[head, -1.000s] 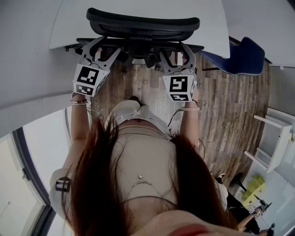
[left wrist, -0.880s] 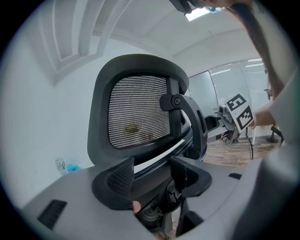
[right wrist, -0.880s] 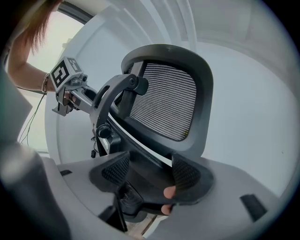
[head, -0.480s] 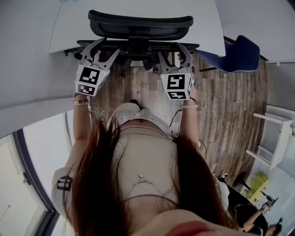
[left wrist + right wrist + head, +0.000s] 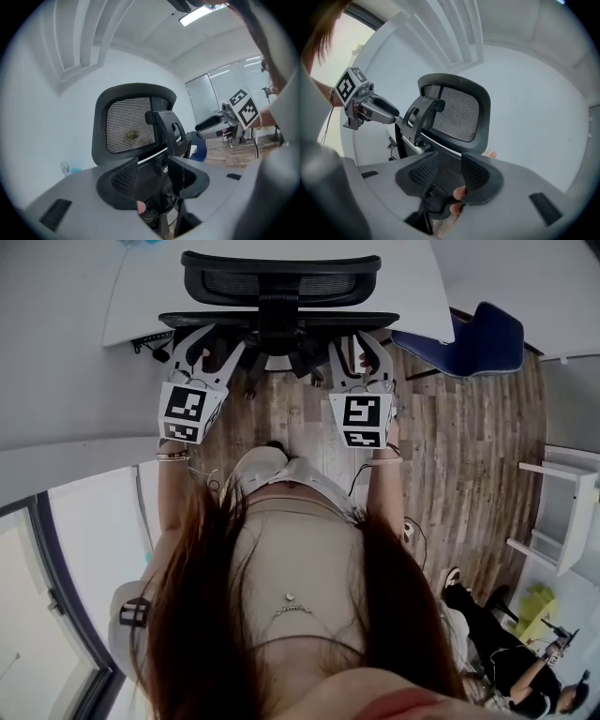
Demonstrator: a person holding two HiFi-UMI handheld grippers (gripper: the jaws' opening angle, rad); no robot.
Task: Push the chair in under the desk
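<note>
The black mesh-backed office chair [image 5: 281, 277] stands at the white desk [image 5: 141, 287], its seat hidden beneath the desktop. My left gripper [image 5: 208, 341] and right gripper [image 5: 356, 345] sit against the top edge of the chair's backrest, on either side of the headrest post. In the left gripper view the jaws [image 5: 152, 176] stand apart with the chair's [image 5: 129, 126] back frame in the gap. The right gripper's jaws [image 5: 445, 171] frame the backrest [image 5: 459, 112] with a narrower gap. Both pairs of jaws have just been closing. I see no pad pressing on the chair.
A blue chair [image 5: 478, 343] stands to the right of the desk on the wood floor [image 5: 450, 446]. A white shelf unit [image 5: 562, 512] is at the far right, and a seated person [image 5: 506, 652] is at the lower right. Grey wall lies left.
The chair has slid farther in under the desk, and both grippers have followed it forward. The jaws have narrowed, the right pair more.
</note>
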